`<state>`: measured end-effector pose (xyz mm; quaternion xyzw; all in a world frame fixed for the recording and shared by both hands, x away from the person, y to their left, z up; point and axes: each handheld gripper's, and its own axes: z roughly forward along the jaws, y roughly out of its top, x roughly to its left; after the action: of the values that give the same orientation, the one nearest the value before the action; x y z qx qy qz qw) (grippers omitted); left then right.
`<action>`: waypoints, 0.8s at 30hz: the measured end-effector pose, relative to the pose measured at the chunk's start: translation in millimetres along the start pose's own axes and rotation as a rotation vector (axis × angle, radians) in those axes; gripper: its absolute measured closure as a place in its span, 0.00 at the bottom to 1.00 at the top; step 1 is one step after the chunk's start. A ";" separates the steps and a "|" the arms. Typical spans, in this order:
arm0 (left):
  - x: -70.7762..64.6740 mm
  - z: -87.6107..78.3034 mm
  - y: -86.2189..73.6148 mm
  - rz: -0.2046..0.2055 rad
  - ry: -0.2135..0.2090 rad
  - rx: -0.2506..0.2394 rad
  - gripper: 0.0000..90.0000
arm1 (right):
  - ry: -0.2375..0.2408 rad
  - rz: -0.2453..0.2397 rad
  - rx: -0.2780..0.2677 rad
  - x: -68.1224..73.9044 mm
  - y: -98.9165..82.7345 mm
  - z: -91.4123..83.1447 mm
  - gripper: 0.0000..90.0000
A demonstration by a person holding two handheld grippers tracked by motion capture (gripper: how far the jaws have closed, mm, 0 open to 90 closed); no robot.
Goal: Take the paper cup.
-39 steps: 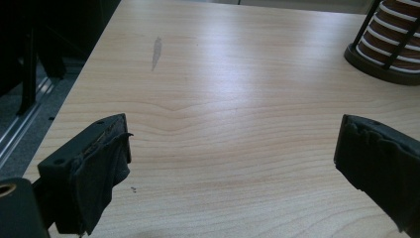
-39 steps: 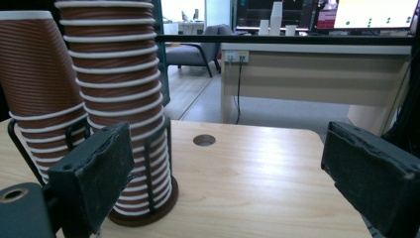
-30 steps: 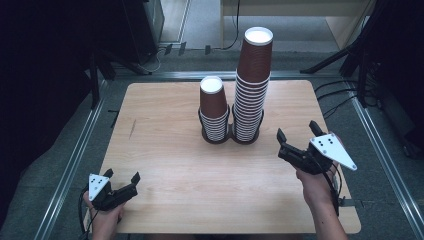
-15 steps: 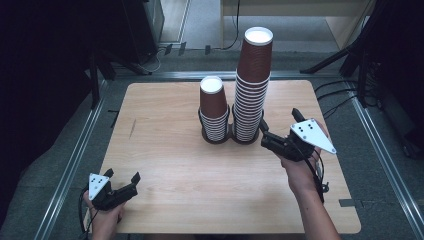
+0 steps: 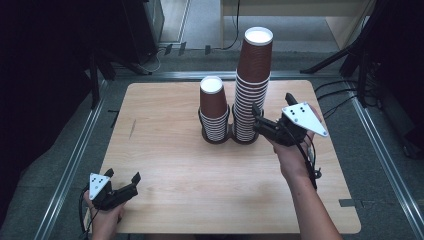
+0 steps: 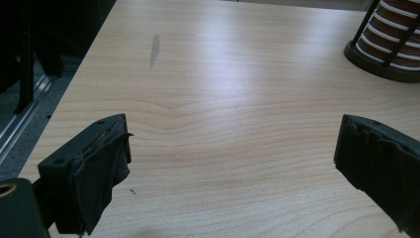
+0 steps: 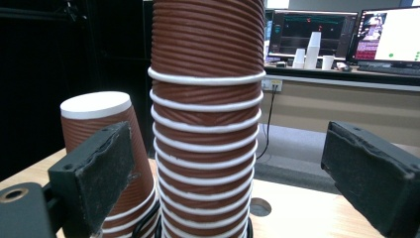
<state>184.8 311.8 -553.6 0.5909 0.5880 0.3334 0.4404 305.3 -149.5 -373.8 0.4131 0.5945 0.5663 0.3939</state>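
Observation:
Two stacks of upside-down brown ribbed paper cups with white rims stand in black wire holders at the table's far middle: a tall stack (image 5: 253, 85) (image 7: 208, 99) and a short stack (image 5: 214, 111) (image 7: 101, 134) to its left. My right gripper (image 5: 272, 104) (image 7: 228, 148) is open just right of the tall stack, at its lower half, jaws pointing at it with nothing between them. My left gripper (image 5: 122, 175) (image 6: 233, 139) is open low over the table's near left corner, holding nothing. A holder base (image 6: 381, 54) shows far off in the left gripper view.
The wooden table (image 5: 170, 165) is bare in front of the stacks, with a faint grey mark (image 6: 154, 49) at its left. Metal rails (image 5: 75, 165) run along both sides on the floor. Behind the table stands a desk with monitors (image 7: 312, 34) and white cups (image 7: 312, 49).
My right gripper has moved left and away from the person, from the table's right side up to the tall stack. The left gripper has stayed where it was.

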 end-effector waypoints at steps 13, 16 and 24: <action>-1.1 0.8 -0.1 0.008 0.006 0.004 0.02 | -0.013 0.015 -0.004 1.1 14.6 19.0 0.07; -1.1 0.9 -0.1 0.008 0.006 0.004 0.02 | -0.018 0.013 -0.007 1.4 18.4 24.1 0.07; -2.2 1.2 -0.1 0.015 0.011 0.008 0.02 | -0.025 0.006 -0.010 2.3 26.6 33.3 0.07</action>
<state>185.7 309.5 -553.9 0.5954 0.5871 0.3375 0.4323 336.9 -135.3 -348.8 0.4201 0.5853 0.5653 0.4017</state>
